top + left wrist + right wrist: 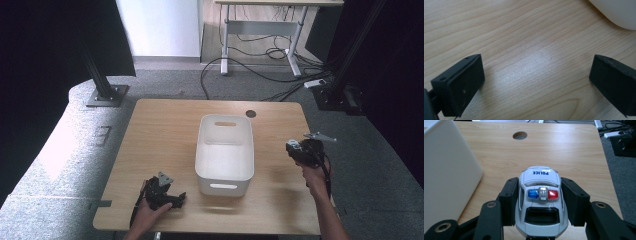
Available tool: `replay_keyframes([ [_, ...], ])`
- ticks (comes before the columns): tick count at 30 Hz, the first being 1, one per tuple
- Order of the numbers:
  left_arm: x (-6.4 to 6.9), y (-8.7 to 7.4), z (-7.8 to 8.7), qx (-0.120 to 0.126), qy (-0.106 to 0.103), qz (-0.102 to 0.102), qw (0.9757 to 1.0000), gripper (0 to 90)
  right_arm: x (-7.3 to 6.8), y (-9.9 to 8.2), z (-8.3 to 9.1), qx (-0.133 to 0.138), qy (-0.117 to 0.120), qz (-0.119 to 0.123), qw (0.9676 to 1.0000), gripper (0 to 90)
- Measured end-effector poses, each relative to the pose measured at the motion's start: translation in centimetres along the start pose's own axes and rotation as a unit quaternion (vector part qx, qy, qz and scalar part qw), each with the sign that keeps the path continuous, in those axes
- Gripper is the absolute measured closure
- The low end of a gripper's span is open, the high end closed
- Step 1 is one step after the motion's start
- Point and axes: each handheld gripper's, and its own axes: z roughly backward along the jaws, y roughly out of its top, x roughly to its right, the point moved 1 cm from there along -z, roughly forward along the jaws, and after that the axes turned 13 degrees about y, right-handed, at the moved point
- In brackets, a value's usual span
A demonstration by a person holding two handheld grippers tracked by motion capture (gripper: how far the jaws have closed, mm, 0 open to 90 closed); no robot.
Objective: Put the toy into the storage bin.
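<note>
A white toy police car [541,200] with blue and red roof lights sits between the jaws of my right gripper [540,201], which is shut on its sides and holds it above the table. In the high view that right gripper [296,149] hangs to the right of the white bin [224,172]. My left gripper [172,199] rests low at the table's front left. In the left gripper view its fingers [461,85] stand wide apart over bare wood, open with nothing between them.
The wooden table [165,135] has a round cable hole [251,113] behind the bin. The white bin's wall [444,177] rises close at the left of the right gripper view. Cables and a desk frame [260,30] lie on the floor beyond.
</note>
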Motion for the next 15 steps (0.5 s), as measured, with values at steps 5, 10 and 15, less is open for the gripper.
replay_keyframes([
  [5,0.0,0.0,0.0,0.0,0.0,0.0,1.0,0.0,-0.9,0.6,0.1,0.004,0.004,0.003,1.0,50.4],
  [10,0.0,0.0,0.0,0.0,0.0,0.0,1.0,0.0,-1.7,1.3,0.2,0.008,0.01,0.007,0.9999,50.4],
  [15,0.0,0.0,0.0,0.0,0.0,0.0,1.0,0.0,-2.2,1.6,0.5,0.012,0.014,0.009,0.9998,50.4],
])
